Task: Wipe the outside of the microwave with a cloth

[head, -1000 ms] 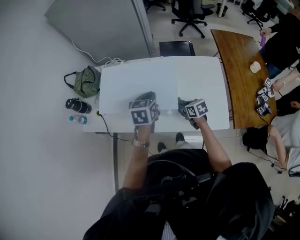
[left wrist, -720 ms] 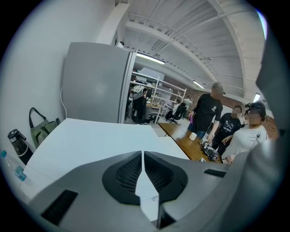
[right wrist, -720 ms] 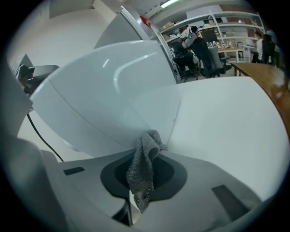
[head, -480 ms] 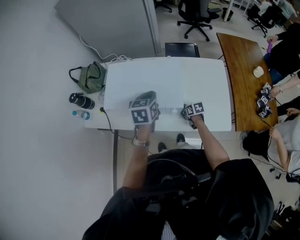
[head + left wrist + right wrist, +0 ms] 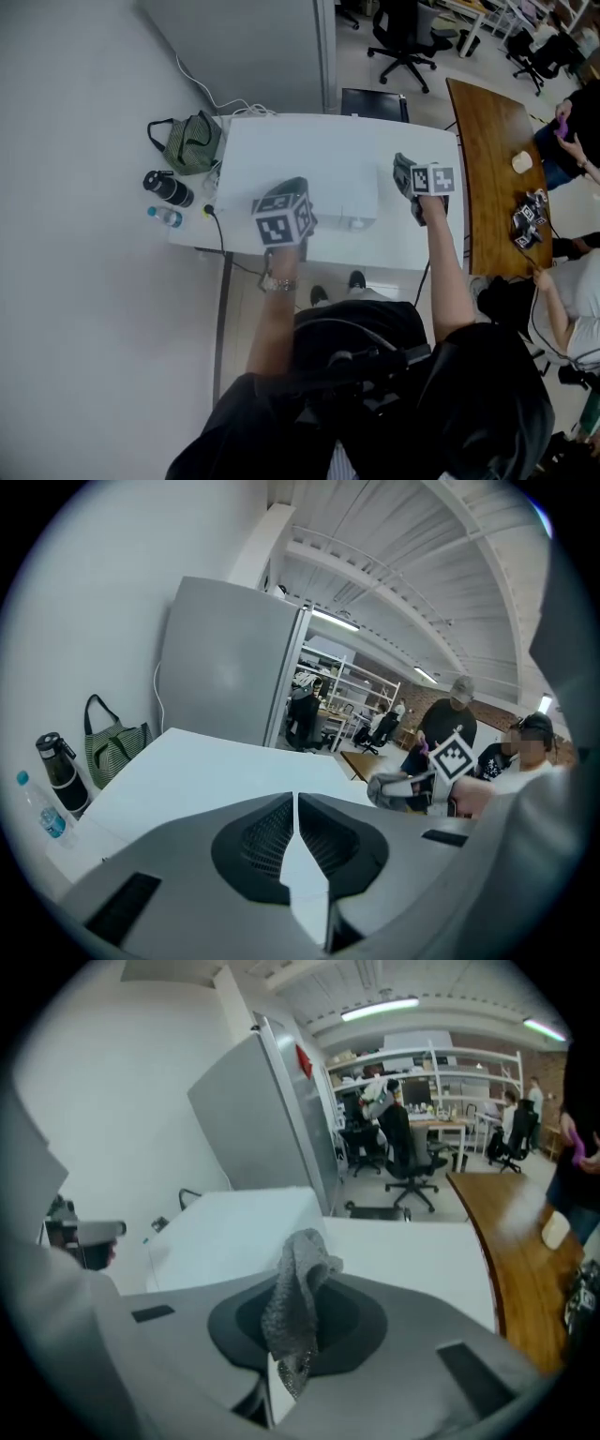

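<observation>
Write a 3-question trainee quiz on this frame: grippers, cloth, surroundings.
1. Multiple choice: what does the right gripper hold between its jaws?
A. a sponge
B. a grey cloth
C. nothing

2. True or false: the left gripper has its jaws spread wide apart.

3. Fill in: in the head view, the green bag sits on the ___ side of the microwave.

Key: 1 B; 2 false, the jaws are together with nothing between them; 3 left.
</observation>
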### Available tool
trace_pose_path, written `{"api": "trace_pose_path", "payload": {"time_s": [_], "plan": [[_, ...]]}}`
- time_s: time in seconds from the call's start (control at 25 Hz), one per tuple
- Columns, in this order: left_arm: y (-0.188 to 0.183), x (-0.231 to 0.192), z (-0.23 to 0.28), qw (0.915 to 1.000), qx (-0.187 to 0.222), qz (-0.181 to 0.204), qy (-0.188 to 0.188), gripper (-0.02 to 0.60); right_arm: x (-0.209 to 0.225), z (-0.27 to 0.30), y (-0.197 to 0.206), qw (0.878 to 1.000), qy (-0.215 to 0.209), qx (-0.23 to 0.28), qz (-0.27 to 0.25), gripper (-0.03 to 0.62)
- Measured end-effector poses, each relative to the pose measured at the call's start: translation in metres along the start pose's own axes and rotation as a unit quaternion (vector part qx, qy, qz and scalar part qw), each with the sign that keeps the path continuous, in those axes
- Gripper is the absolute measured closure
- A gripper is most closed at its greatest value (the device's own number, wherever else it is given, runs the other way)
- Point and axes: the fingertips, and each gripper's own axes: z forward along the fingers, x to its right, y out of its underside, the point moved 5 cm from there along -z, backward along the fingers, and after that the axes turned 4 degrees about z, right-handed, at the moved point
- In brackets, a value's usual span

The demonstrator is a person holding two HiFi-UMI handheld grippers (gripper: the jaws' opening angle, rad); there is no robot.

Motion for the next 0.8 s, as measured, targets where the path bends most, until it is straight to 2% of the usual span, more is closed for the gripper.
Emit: {"api": "trace_pose_path", "payload": {"time_s": [0.12,0.2,0.36,0.56,0.68,0.8], "plan": [[0.002,-0.013,-0.009,0.9999,0.004,-0.008,-0.014,0.578,-0.049,0.008,-0.071,0.998,-0.033,0.045,-0.027,0.563],[0.004,-0.021,-0.016,0.9995,0.007,-0.013,-0.027,0.578,-0.094,0.033,-0.099,0.995,-0.065,0.049,-0.055,0.562],[0.01,-0.043,-0.037,0.9976,0.01,-0.028,-0.062,0.578,-0.193,0.101,-0.119,0.987,-0.126,0.014,-0.096,0.562],[0.018,-0.089,-0.071,0.9898,0.019,-0.052,-0.131,0.578,-0.292,0.176,-0.129,0.978,-0.183,-0.025,-0.1,0.562],[0.022,-0.106,-0.082,0.9856,0.026,-0.064,-0.154,0.578,-0.313,0.207,-0.134,0.977,-0.198,-0.043,-0.072,0.562],[0.019,-0.112,-0.088,0.9839,0.031,-0.067,-0.163,0.578,-0.304,0.22,-0.135,0.98,-0.177,-0.068,-0.067,0.562]]}}
